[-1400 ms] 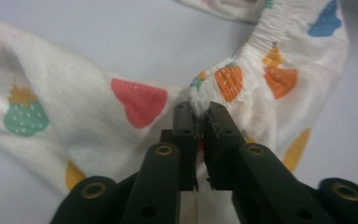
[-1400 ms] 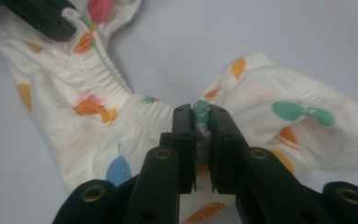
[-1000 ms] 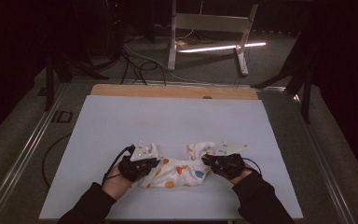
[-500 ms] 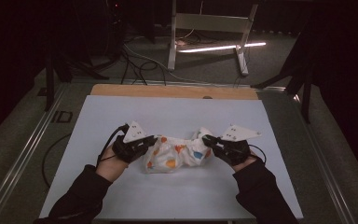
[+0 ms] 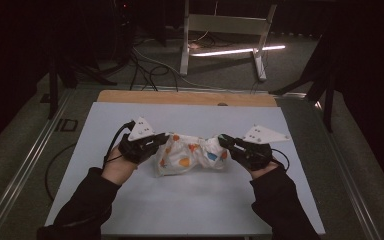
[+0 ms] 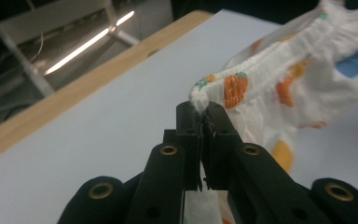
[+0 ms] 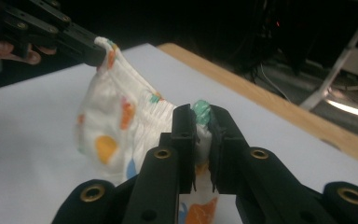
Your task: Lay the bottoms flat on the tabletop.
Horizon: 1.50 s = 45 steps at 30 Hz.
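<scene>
A small white garment [image 5: 190, 155] printed with orange, blue and green shapes hangs between my two grippers above the white table top. My left gripper [image 5: 164, 140] is shut on its left waistband edge; in the left gripper view the cloth [image 6: 279, 79] is pinched at the jaw tips [image 6: 204, 108]. My right gripper [image 5: 224, 140] is shut on the other end. A green-edged fold [image 7: 202, 112] pokes up between the jaws in the right gripper view. There the garment [image 7: 116, 126] stretches away to the left gripper [image 7: 95, 55].
The white table top [image 5: 190, 205] has a wooden strip [image 5: 185, 98] along its far edge. Metal rails [image 5: 25, 170] run down both sides. Beyond the table are floor cables [image 5: 145, 65], a metal frame [image 5: 220, 25] and a lit tube [image 5: 240, 51].
Both grippers have risen from the table with the garment, which now hangs stretched between them instead of lying bunched on the surface. The hands have also drawn a little apart.
</scene>
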Tool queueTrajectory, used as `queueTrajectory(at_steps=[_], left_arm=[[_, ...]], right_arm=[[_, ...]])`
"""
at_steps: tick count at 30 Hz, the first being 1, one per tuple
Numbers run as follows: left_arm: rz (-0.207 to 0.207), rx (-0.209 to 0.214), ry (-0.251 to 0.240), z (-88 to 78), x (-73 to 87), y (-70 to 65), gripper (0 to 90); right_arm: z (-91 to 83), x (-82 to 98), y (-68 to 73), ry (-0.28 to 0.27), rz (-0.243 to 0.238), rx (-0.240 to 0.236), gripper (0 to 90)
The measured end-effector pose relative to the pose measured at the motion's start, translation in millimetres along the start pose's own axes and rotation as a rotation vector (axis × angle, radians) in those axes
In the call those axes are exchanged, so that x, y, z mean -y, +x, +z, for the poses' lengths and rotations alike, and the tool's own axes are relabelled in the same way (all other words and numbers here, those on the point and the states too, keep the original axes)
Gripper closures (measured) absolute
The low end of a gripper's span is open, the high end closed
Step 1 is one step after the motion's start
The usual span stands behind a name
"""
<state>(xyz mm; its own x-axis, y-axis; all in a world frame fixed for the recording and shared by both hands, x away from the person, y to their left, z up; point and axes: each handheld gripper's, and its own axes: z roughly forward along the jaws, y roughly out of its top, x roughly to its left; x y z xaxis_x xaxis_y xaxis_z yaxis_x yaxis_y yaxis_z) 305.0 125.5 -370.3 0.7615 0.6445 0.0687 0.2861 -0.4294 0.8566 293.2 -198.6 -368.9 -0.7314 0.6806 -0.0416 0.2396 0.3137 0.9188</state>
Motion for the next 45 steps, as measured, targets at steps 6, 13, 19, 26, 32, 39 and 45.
queueTrajectory(at_steps=[6,13,19,26,32,39,45], left_arm=[[0.032,0.033,-0.072,-36.9,-27.2,-10.1,86.9],[-0.101,0.022,0.066,38.8,-12.9,31.0,86.8],[-0.157,0.003,0.130,88.6,11.4,51.3,86.7],[-0.197,-0.036,0.144,114.0,19.2,72.1,86.5],[-0.197,-0.116,0.188,134.5,20.4,85.2,85.9],[-0.225,-0.164,0.196,144.1,24.9,99.5,50.4],[-0.250,-0.097,0.217,142.1,29.8,98.3,13.8]], right_arm=[[-39.6,-23.7,11.6,-0.126,-0.032,-0.015,82.0],[25.5,2.1,-34.1,0.007,0.114,0.088,82.0],[67.9,37.0,-54.4,0.098,0.177,0.120,81.9],[101.9,47.7,-69.7,0.151,0.225,0.140,81.5],[132.0,47.6,-78.2,0.195,0.255,0.186,81.6],[152.6,44.7,-84.7,0.202,0.303,0.188,39.3],[147.9,46.3,-89.1,0.206,0.301,0.160,18.9]])
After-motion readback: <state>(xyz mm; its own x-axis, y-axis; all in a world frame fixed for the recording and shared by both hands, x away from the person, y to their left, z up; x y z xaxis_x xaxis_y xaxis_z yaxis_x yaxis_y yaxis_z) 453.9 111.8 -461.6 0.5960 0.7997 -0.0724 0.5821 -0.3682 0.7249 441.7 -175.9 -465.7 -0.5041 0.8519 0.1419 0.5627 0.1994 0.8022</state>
